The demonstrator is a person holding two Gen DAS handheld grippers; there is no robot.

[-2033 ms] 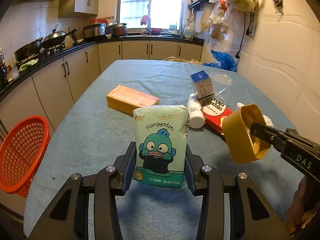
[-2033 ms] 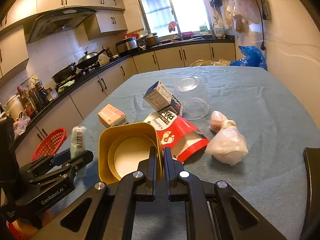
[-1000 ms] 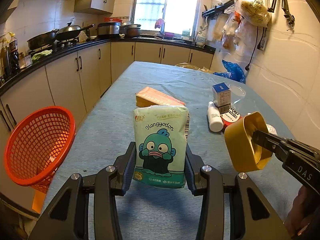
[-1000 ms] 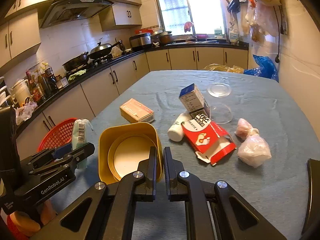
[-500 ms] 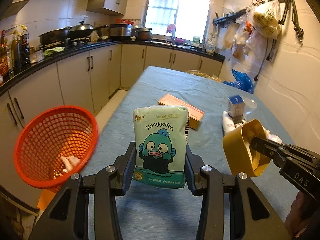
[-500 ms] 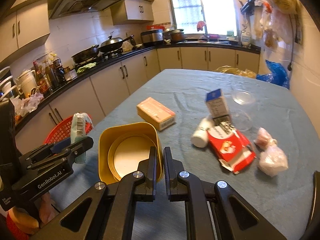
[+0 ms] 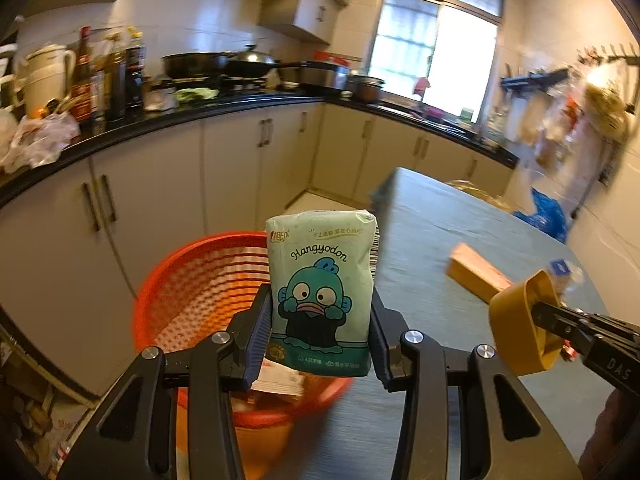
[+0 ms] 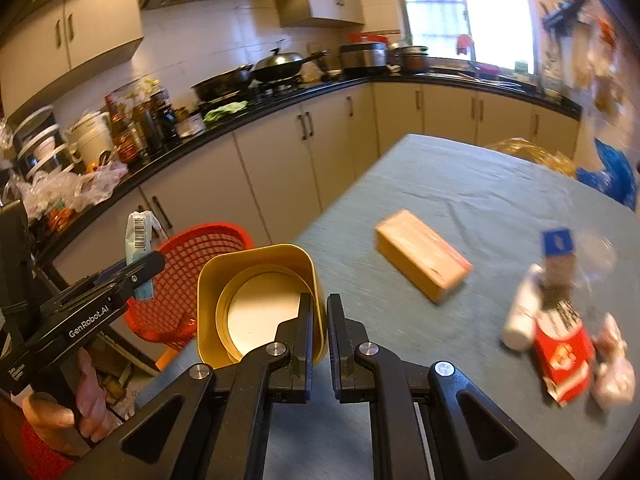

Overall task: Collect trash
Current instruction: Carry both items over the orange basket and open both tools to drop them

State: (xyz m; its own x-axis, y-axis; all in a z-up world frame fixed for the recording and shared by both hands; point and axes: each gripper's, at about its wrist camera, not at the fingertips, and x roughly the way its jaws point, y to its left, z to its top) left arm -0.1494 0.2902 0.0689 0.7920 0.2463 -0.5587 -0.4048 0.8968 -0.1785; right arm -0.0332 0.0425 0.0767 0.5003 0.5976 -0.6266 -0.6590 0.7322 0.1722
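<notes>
My left gripper (image 7: 318,334) is shut on a mint-green Hangyodon tissue pack (image 7: 320,292) and holds it upright over the near rim of the orange basket (image 7: 200,280), which stands beside the table's left edge with some trash inside. My right gripper (image 8: 319,332) is shut on the wall of a yellow square tub (image 8: 256,304). It holds the tub at the table's left edge, right of the basket (image 8: 188,280). The tub also shows in the left wrist view (image 7: 520,328).
On the grey-blue table (image 8: 460,200) lie an orange box (image 8: 422,260), a white bottle (image 8: 520,312), a blue-topped carton (image 8: 558,256), a red carton (image 8: 564,356) and a tied plastic bag (image 8: 612,372). Cabinets and a cluttered black counter (image 7: 160,120) run behind the basket.
Both grippers swung left toward the basket with their loads. The tissue pack is now over the basket's rim; the table items have slid to the right of view.
</notes>
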